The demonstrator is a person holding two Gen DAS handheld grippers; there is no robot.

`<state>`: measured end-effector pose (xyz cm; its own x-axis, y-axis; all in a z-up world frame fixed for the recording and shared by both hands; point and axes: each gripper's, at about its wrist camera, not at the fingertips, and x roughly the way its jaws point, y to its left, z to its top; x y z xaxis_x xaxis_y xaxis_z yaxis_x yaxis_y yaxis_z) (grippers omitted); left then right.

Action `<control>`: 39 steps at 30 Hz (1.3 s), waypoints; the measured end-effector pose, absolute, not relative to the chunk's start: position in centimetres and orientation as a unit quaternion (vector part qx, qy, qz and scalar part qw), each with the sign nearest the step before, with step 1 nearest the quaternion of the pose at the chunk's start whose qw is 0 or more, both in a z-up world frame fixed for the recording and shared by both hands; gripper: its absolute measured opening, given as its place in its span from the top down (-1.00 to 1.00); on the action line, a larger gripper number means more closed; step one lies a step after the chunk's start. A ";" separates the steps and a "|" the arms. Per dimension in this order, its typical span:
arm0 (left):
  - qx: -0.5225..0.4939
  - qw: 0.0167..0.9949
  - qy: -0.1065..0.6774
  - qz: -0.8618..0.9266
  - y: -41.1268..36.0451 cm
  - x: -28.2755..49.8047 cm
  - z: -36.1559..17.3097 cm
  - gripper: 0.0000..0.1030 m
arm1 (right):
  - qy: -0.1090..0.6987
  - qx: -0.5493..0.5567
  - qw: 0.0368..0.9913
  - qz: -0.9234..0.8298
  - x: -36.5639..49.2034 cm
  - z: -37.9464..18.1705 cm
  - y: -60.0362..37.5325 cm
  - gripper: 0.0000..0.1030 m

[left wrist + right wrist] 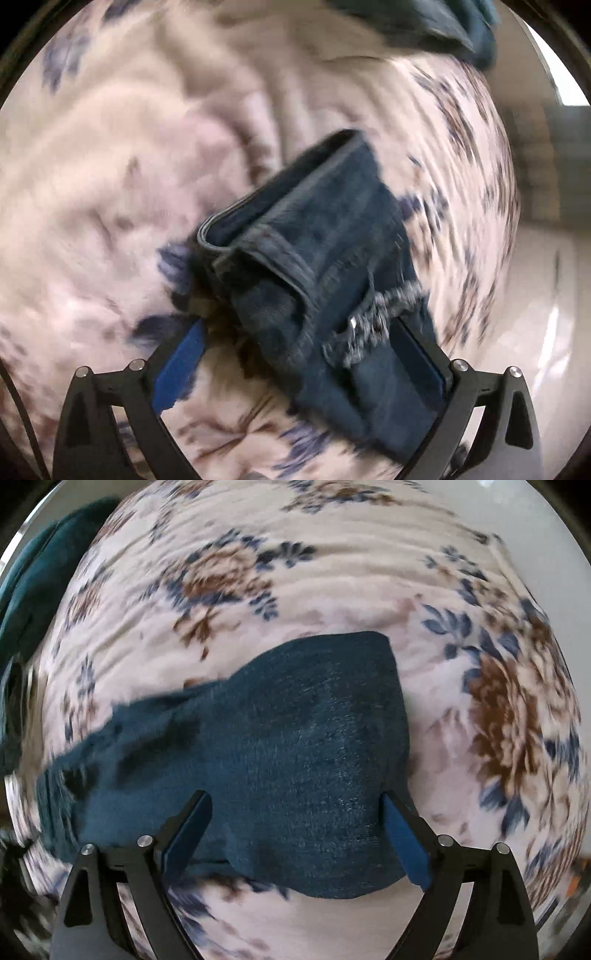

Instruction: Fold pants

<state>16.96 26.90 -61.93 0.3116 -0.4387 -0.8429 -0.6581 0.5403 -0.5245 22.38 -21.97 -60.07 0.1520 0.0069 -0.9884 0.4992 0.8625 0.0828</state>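
left gripper (pixel 295 354): jaws wide, frayed hem of one pair of pants (pixel 317 258) between them | right gripper (pixel 295 827): jaws wide, denim across the gap | one floral bedsheet (pixel 332 572) beneath

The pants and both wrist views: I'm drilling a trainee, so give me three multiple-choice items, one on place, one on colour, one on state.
1. What lies beneath the pants?
A. a floral bedspread
B. a wooden floor
C. a metal tray

2. What colour is the denim?
A. red
B. dark blue
C. yellow

3. How does the frayed hem sit at the left tool?
A. well clear of it
B. in a knot
C. between its fingers, against the right-hand one

Key:
1 A, the floral bedspread surrounds the denim in both views.
2 B, the cloth is dark blue throughout.
3 C, the hem lies between the fingers, against the right-hand finger.
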 end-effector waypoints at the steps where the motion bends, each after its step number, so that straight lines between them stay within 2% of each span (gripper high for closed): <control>1: -0.500 0.649 0.567 0.089 26.9 17.0 -63.0 -0.96 | 0.623 0.212 0.732 -0.175 22.2 -59.9 -22.5 -0.81; 3: -0.553 0.628 0.541 0.092 26.8 16.9 -64.4 -0.95 | 0.614 0.238 0.729 -0.187 22.0 -59.9 -23.3 -0.81; 8: -0.580 0.625 0.507 0.129 26.9 17.1 -65.4 -0.92 | 0.598 0.247 0.740 -0.184 21.3 -59.1 -23.9 -0.81; 9: -0.578 0.629 0.503 0.132 26.9 17.0 -65.2 -0.77 | 0.581 0.235 0.758 -0.183 21.1 -57.9 -23.4 -0.81; 10: -0.569 0.635 0.504 0.138 26.7 17.1 -65.1 -0.44 | 0.566 0.209 0.776 -0.182 21.1 -56.5 -22.6 -0.81; 11: -0.558 0.642 0.507 0.143 26.5 17.0 -64.9 -0.31 | 0.558 0.191 0.786 -0.183 21.0 -55.8 -22.1 -0.81; 12: -0.548 0.649 0.507 0.144 26.3 16.9 -64.5 -0.07 | 0.547 0.170 0.800 -0.179 21.0 -54.8 -21.3 -0.81; 13: -0.542 0.656 0.507 0.142 26.0 17.0 -64.2 0.08 | 0.540 0.160 0.808 -0.172 21.1 -54.3 -20.7 -0.81; 16: -0.498 0.690 0.508 0.133 25.2 16.7 -62.6 0.32 | 0.562 0.151 0.805 -0.112 22.8 -55.8 -18.9 -0.81; 21: -0.429 0.746 0.498 0.108 23.1 17.7 -59.4 0.45 | 0.652 0.209 0.726 -0.069 25.1 -63.9 -19.0 -0.81; 24: -0.401 0.770 0.488 0.093 22.1 18.2 -58.1 0.49 | 0.671 0.239 0.698 -0.068 25.1 -67.1 -20.3 -0.81; 31: -0.345 0.825 0.446 0.039 18.2 19.0 -53.2 0.54 | 0.661 0.265 0.701 -0.036 24.1 -66.1 -21.9 -0.80; 39: -0.205 0.881 0.410 -0.116 4.8 19.0 -46.3 0.55 | 0.619 0.386 0.684 -0.005 20.6 -65.2 -28.1 -0.78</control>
<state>18.98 4.80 -46.34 0.6370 -0.3724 -0.6749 0.0359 0.8890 -0.4566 20.63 -28.10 -65.19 0.2344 0.4706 -0.8507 0.4855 0.7014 0.5218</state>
